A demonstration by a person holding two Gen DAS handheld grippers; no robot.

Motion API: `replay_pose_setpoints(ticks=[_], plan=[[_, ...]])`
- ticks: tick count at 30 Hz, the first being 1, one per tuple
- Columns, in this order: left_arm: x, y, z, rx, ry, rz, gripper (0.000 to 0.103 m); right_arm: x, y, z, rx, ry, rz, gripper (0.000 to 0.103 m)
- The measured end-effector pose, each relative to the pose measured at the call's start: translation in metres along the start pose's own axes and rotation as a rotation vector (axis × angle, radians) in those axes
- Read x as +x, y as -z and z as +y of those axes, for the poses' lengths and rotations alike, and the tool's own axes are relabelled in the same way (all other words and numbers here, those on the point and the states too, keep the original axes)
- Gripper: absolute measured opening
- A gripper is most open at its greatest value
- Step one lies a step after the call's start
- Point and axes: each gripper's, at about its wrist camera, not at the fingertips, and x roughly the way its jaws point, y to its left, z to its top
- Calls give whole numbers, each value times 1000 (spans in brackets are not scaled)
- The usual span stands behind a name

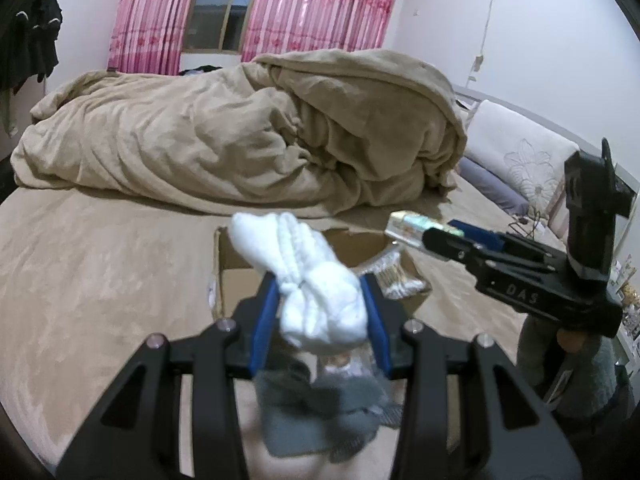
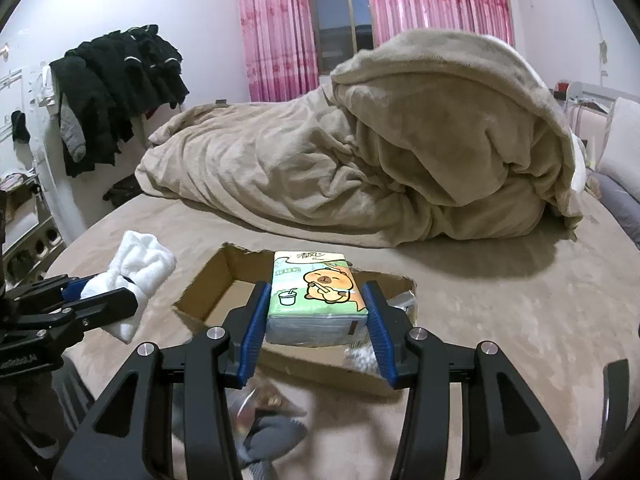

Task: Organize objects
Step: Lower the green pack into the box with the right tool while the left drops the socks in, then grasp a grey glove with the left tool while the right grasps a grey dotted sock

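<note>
Socks [image 1: 308, 280], white and bundled, are sitting clamped between the blue pads of the left gripper [image 1: 320, 300]; the bundle is hanging above the open box [image 1: 236, 276], which is resting on the bed [image 1: 100, 260]; in the right wrist view the same socks [image 2: 138, 276] are showing at the left, pinched in the left gripper [image 2: 116, 300], off to the left of the box [image 2: 208, 280]; the right gripper [image 2: 316, 316] is gripping a tissue pack [image 2: 316, 296] printed with a cartoon animal, its fingers pressing on both sides of the pack; the pack is hovering over the box opening; from the left wrist view the right gripper [image 1: 432, 236] is reaching in from the right with the pack [image 1: 416, 226] at its tip, above the far right edge of the box; a clear packet [image 1: 396, 280] is lying inside the box at its right side; grey socks [image 1: 320, 412] are lying on the bed just in front of the box; a crumpled blanket [image 2: 360, 160] is lying heaped further back on the bed.
</note>
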Motion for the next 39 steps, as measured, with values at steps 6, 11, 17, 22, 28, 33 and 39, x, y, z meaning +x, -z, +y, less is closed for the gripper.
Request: replay_pose_setpoints(ticks=[6,11,17,22,28,33,39], plan=[[41,-5,10,11,-11,33,42,37,-3,-7,18,5,42,49],[80,-4,24,3,-30,98,43,65,4,-5,13,10,84,49],[119,5,40,-57,-46,203,46,97,20,-1,3,8,139,50],[120,6,41,-65,-62,209,63,105,30,1,-2,13,149,68],[88,1,37,-68,-80,156,79,82,24,-1,22,14,104,74],[51,-4,33,-78,-81,103,80,49,16,3,37,7,58,75],[7,-1,23,-67,-77,51,80,5,12,10,42,-5,18,75]])
